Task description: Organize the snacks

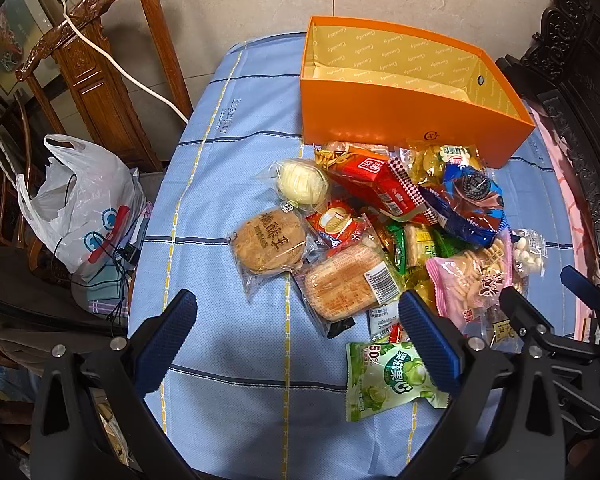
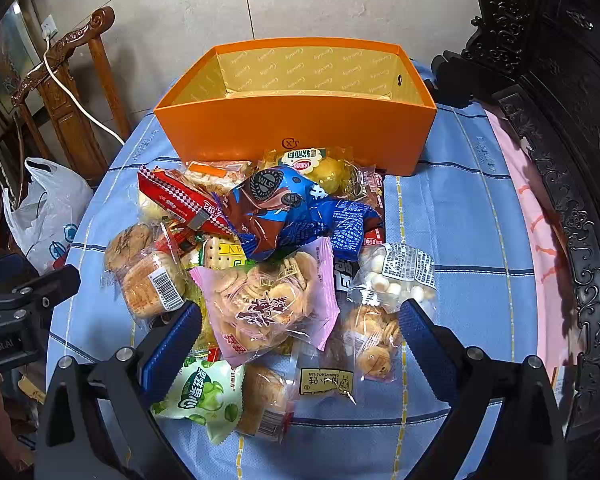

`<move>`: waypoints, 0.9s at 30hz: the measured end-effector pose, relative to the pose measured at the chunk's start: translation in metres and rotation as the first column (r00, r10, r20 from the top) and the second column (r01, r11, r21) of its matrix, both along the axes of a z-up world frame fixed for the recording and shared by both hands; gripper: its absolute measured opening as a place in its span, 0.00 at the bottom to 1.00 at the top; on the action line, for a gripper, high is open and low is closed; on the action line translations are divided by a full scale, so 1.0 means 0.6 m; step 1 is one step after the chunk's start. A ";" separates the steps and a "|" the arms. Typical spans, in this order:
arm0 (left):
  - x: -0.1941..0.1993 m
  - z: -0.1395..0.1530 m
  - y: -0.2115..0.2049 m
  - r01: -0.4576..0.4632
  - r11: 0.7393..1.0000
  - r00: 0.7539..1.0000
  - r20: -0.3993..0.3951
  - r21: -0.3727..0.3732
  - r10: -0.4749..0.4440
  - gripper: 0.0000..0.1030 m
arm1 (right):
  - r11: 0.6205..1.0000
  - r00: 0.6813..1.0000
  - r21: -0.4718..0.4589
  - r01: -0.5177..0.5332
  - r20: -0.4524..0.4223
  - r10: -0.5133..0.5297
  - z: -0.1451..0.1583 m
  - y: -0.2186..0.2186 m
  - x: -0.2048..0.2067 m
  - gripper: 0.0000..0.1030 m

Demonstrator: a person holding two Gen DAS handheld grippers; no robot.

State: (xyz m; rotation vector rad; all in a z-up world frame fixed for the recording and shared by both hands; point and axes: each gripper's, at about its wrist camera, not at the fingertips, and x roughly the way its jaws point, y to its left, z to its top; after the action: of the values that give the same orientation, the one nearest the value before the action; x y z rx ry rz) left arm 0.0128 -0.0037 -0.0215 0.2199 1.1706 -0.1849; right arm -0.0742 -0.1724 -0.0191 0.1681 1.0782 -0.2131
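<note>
An empty orange box stands at the far side of a blue-clothed table. In front of it lies a pile of wrapped snacks: a red pack, a blue-brown bag, a pink cracker bag, a round biscuit, a bread pack and a green candy bag. My left gripper is open and empty above the cloth near the pile's left edge. My right gripper is open and empty, its jaws on either side of the pink bag, above the pile.
A white plastic bag and a carved wooden chair with a white cable stand left of the table. Dark carved furniture and a pink cloth border the right side.
</note>
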 end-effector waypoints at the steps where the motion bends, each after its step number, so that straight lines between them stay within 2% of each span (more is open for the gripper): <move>1: 0.000 0.000 0.000 0.000 1.000 1.000 0.000 0.000 0.000 0.96 | 1.000 1.000 0.000 0.000 0.000 0.000 0.000 0.000 0.000 0.96; 16: 0.001 -0.013 0.006 0.023 1.000 1.000 0.004 -0.018 -0.023 0.96 | 0.999 1.000 0.026 0.029 -0.002 -0.029 -0.009 -0.019 -0.010 0.96; 20: 0.006 -0.043 0.014 0.083 0.997 0.996 0.030 -0.005 -0.083 0.96 | 0.997 0.998 0.041 0.068 -0.018 -0.068 -0.022 -0.044 -0.022 0.96; 27: 0.013 -0.117 -0.017 0.214 0.976 0.977 -0.019 0.043 -0.213 0.96 | 0.992 0.994 0.080 0.101 -0.060 -0.097 -0.046 -0.066 -0.031 0.96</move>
State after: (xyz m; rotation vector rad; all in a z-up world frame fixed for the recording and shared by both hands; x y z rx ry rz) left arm 0.0206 -0.0139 -0.0915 0.3853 1.1648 -0.3500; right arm -0.0930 -0.2120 -0.0469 0.2925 1.1360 -0.2634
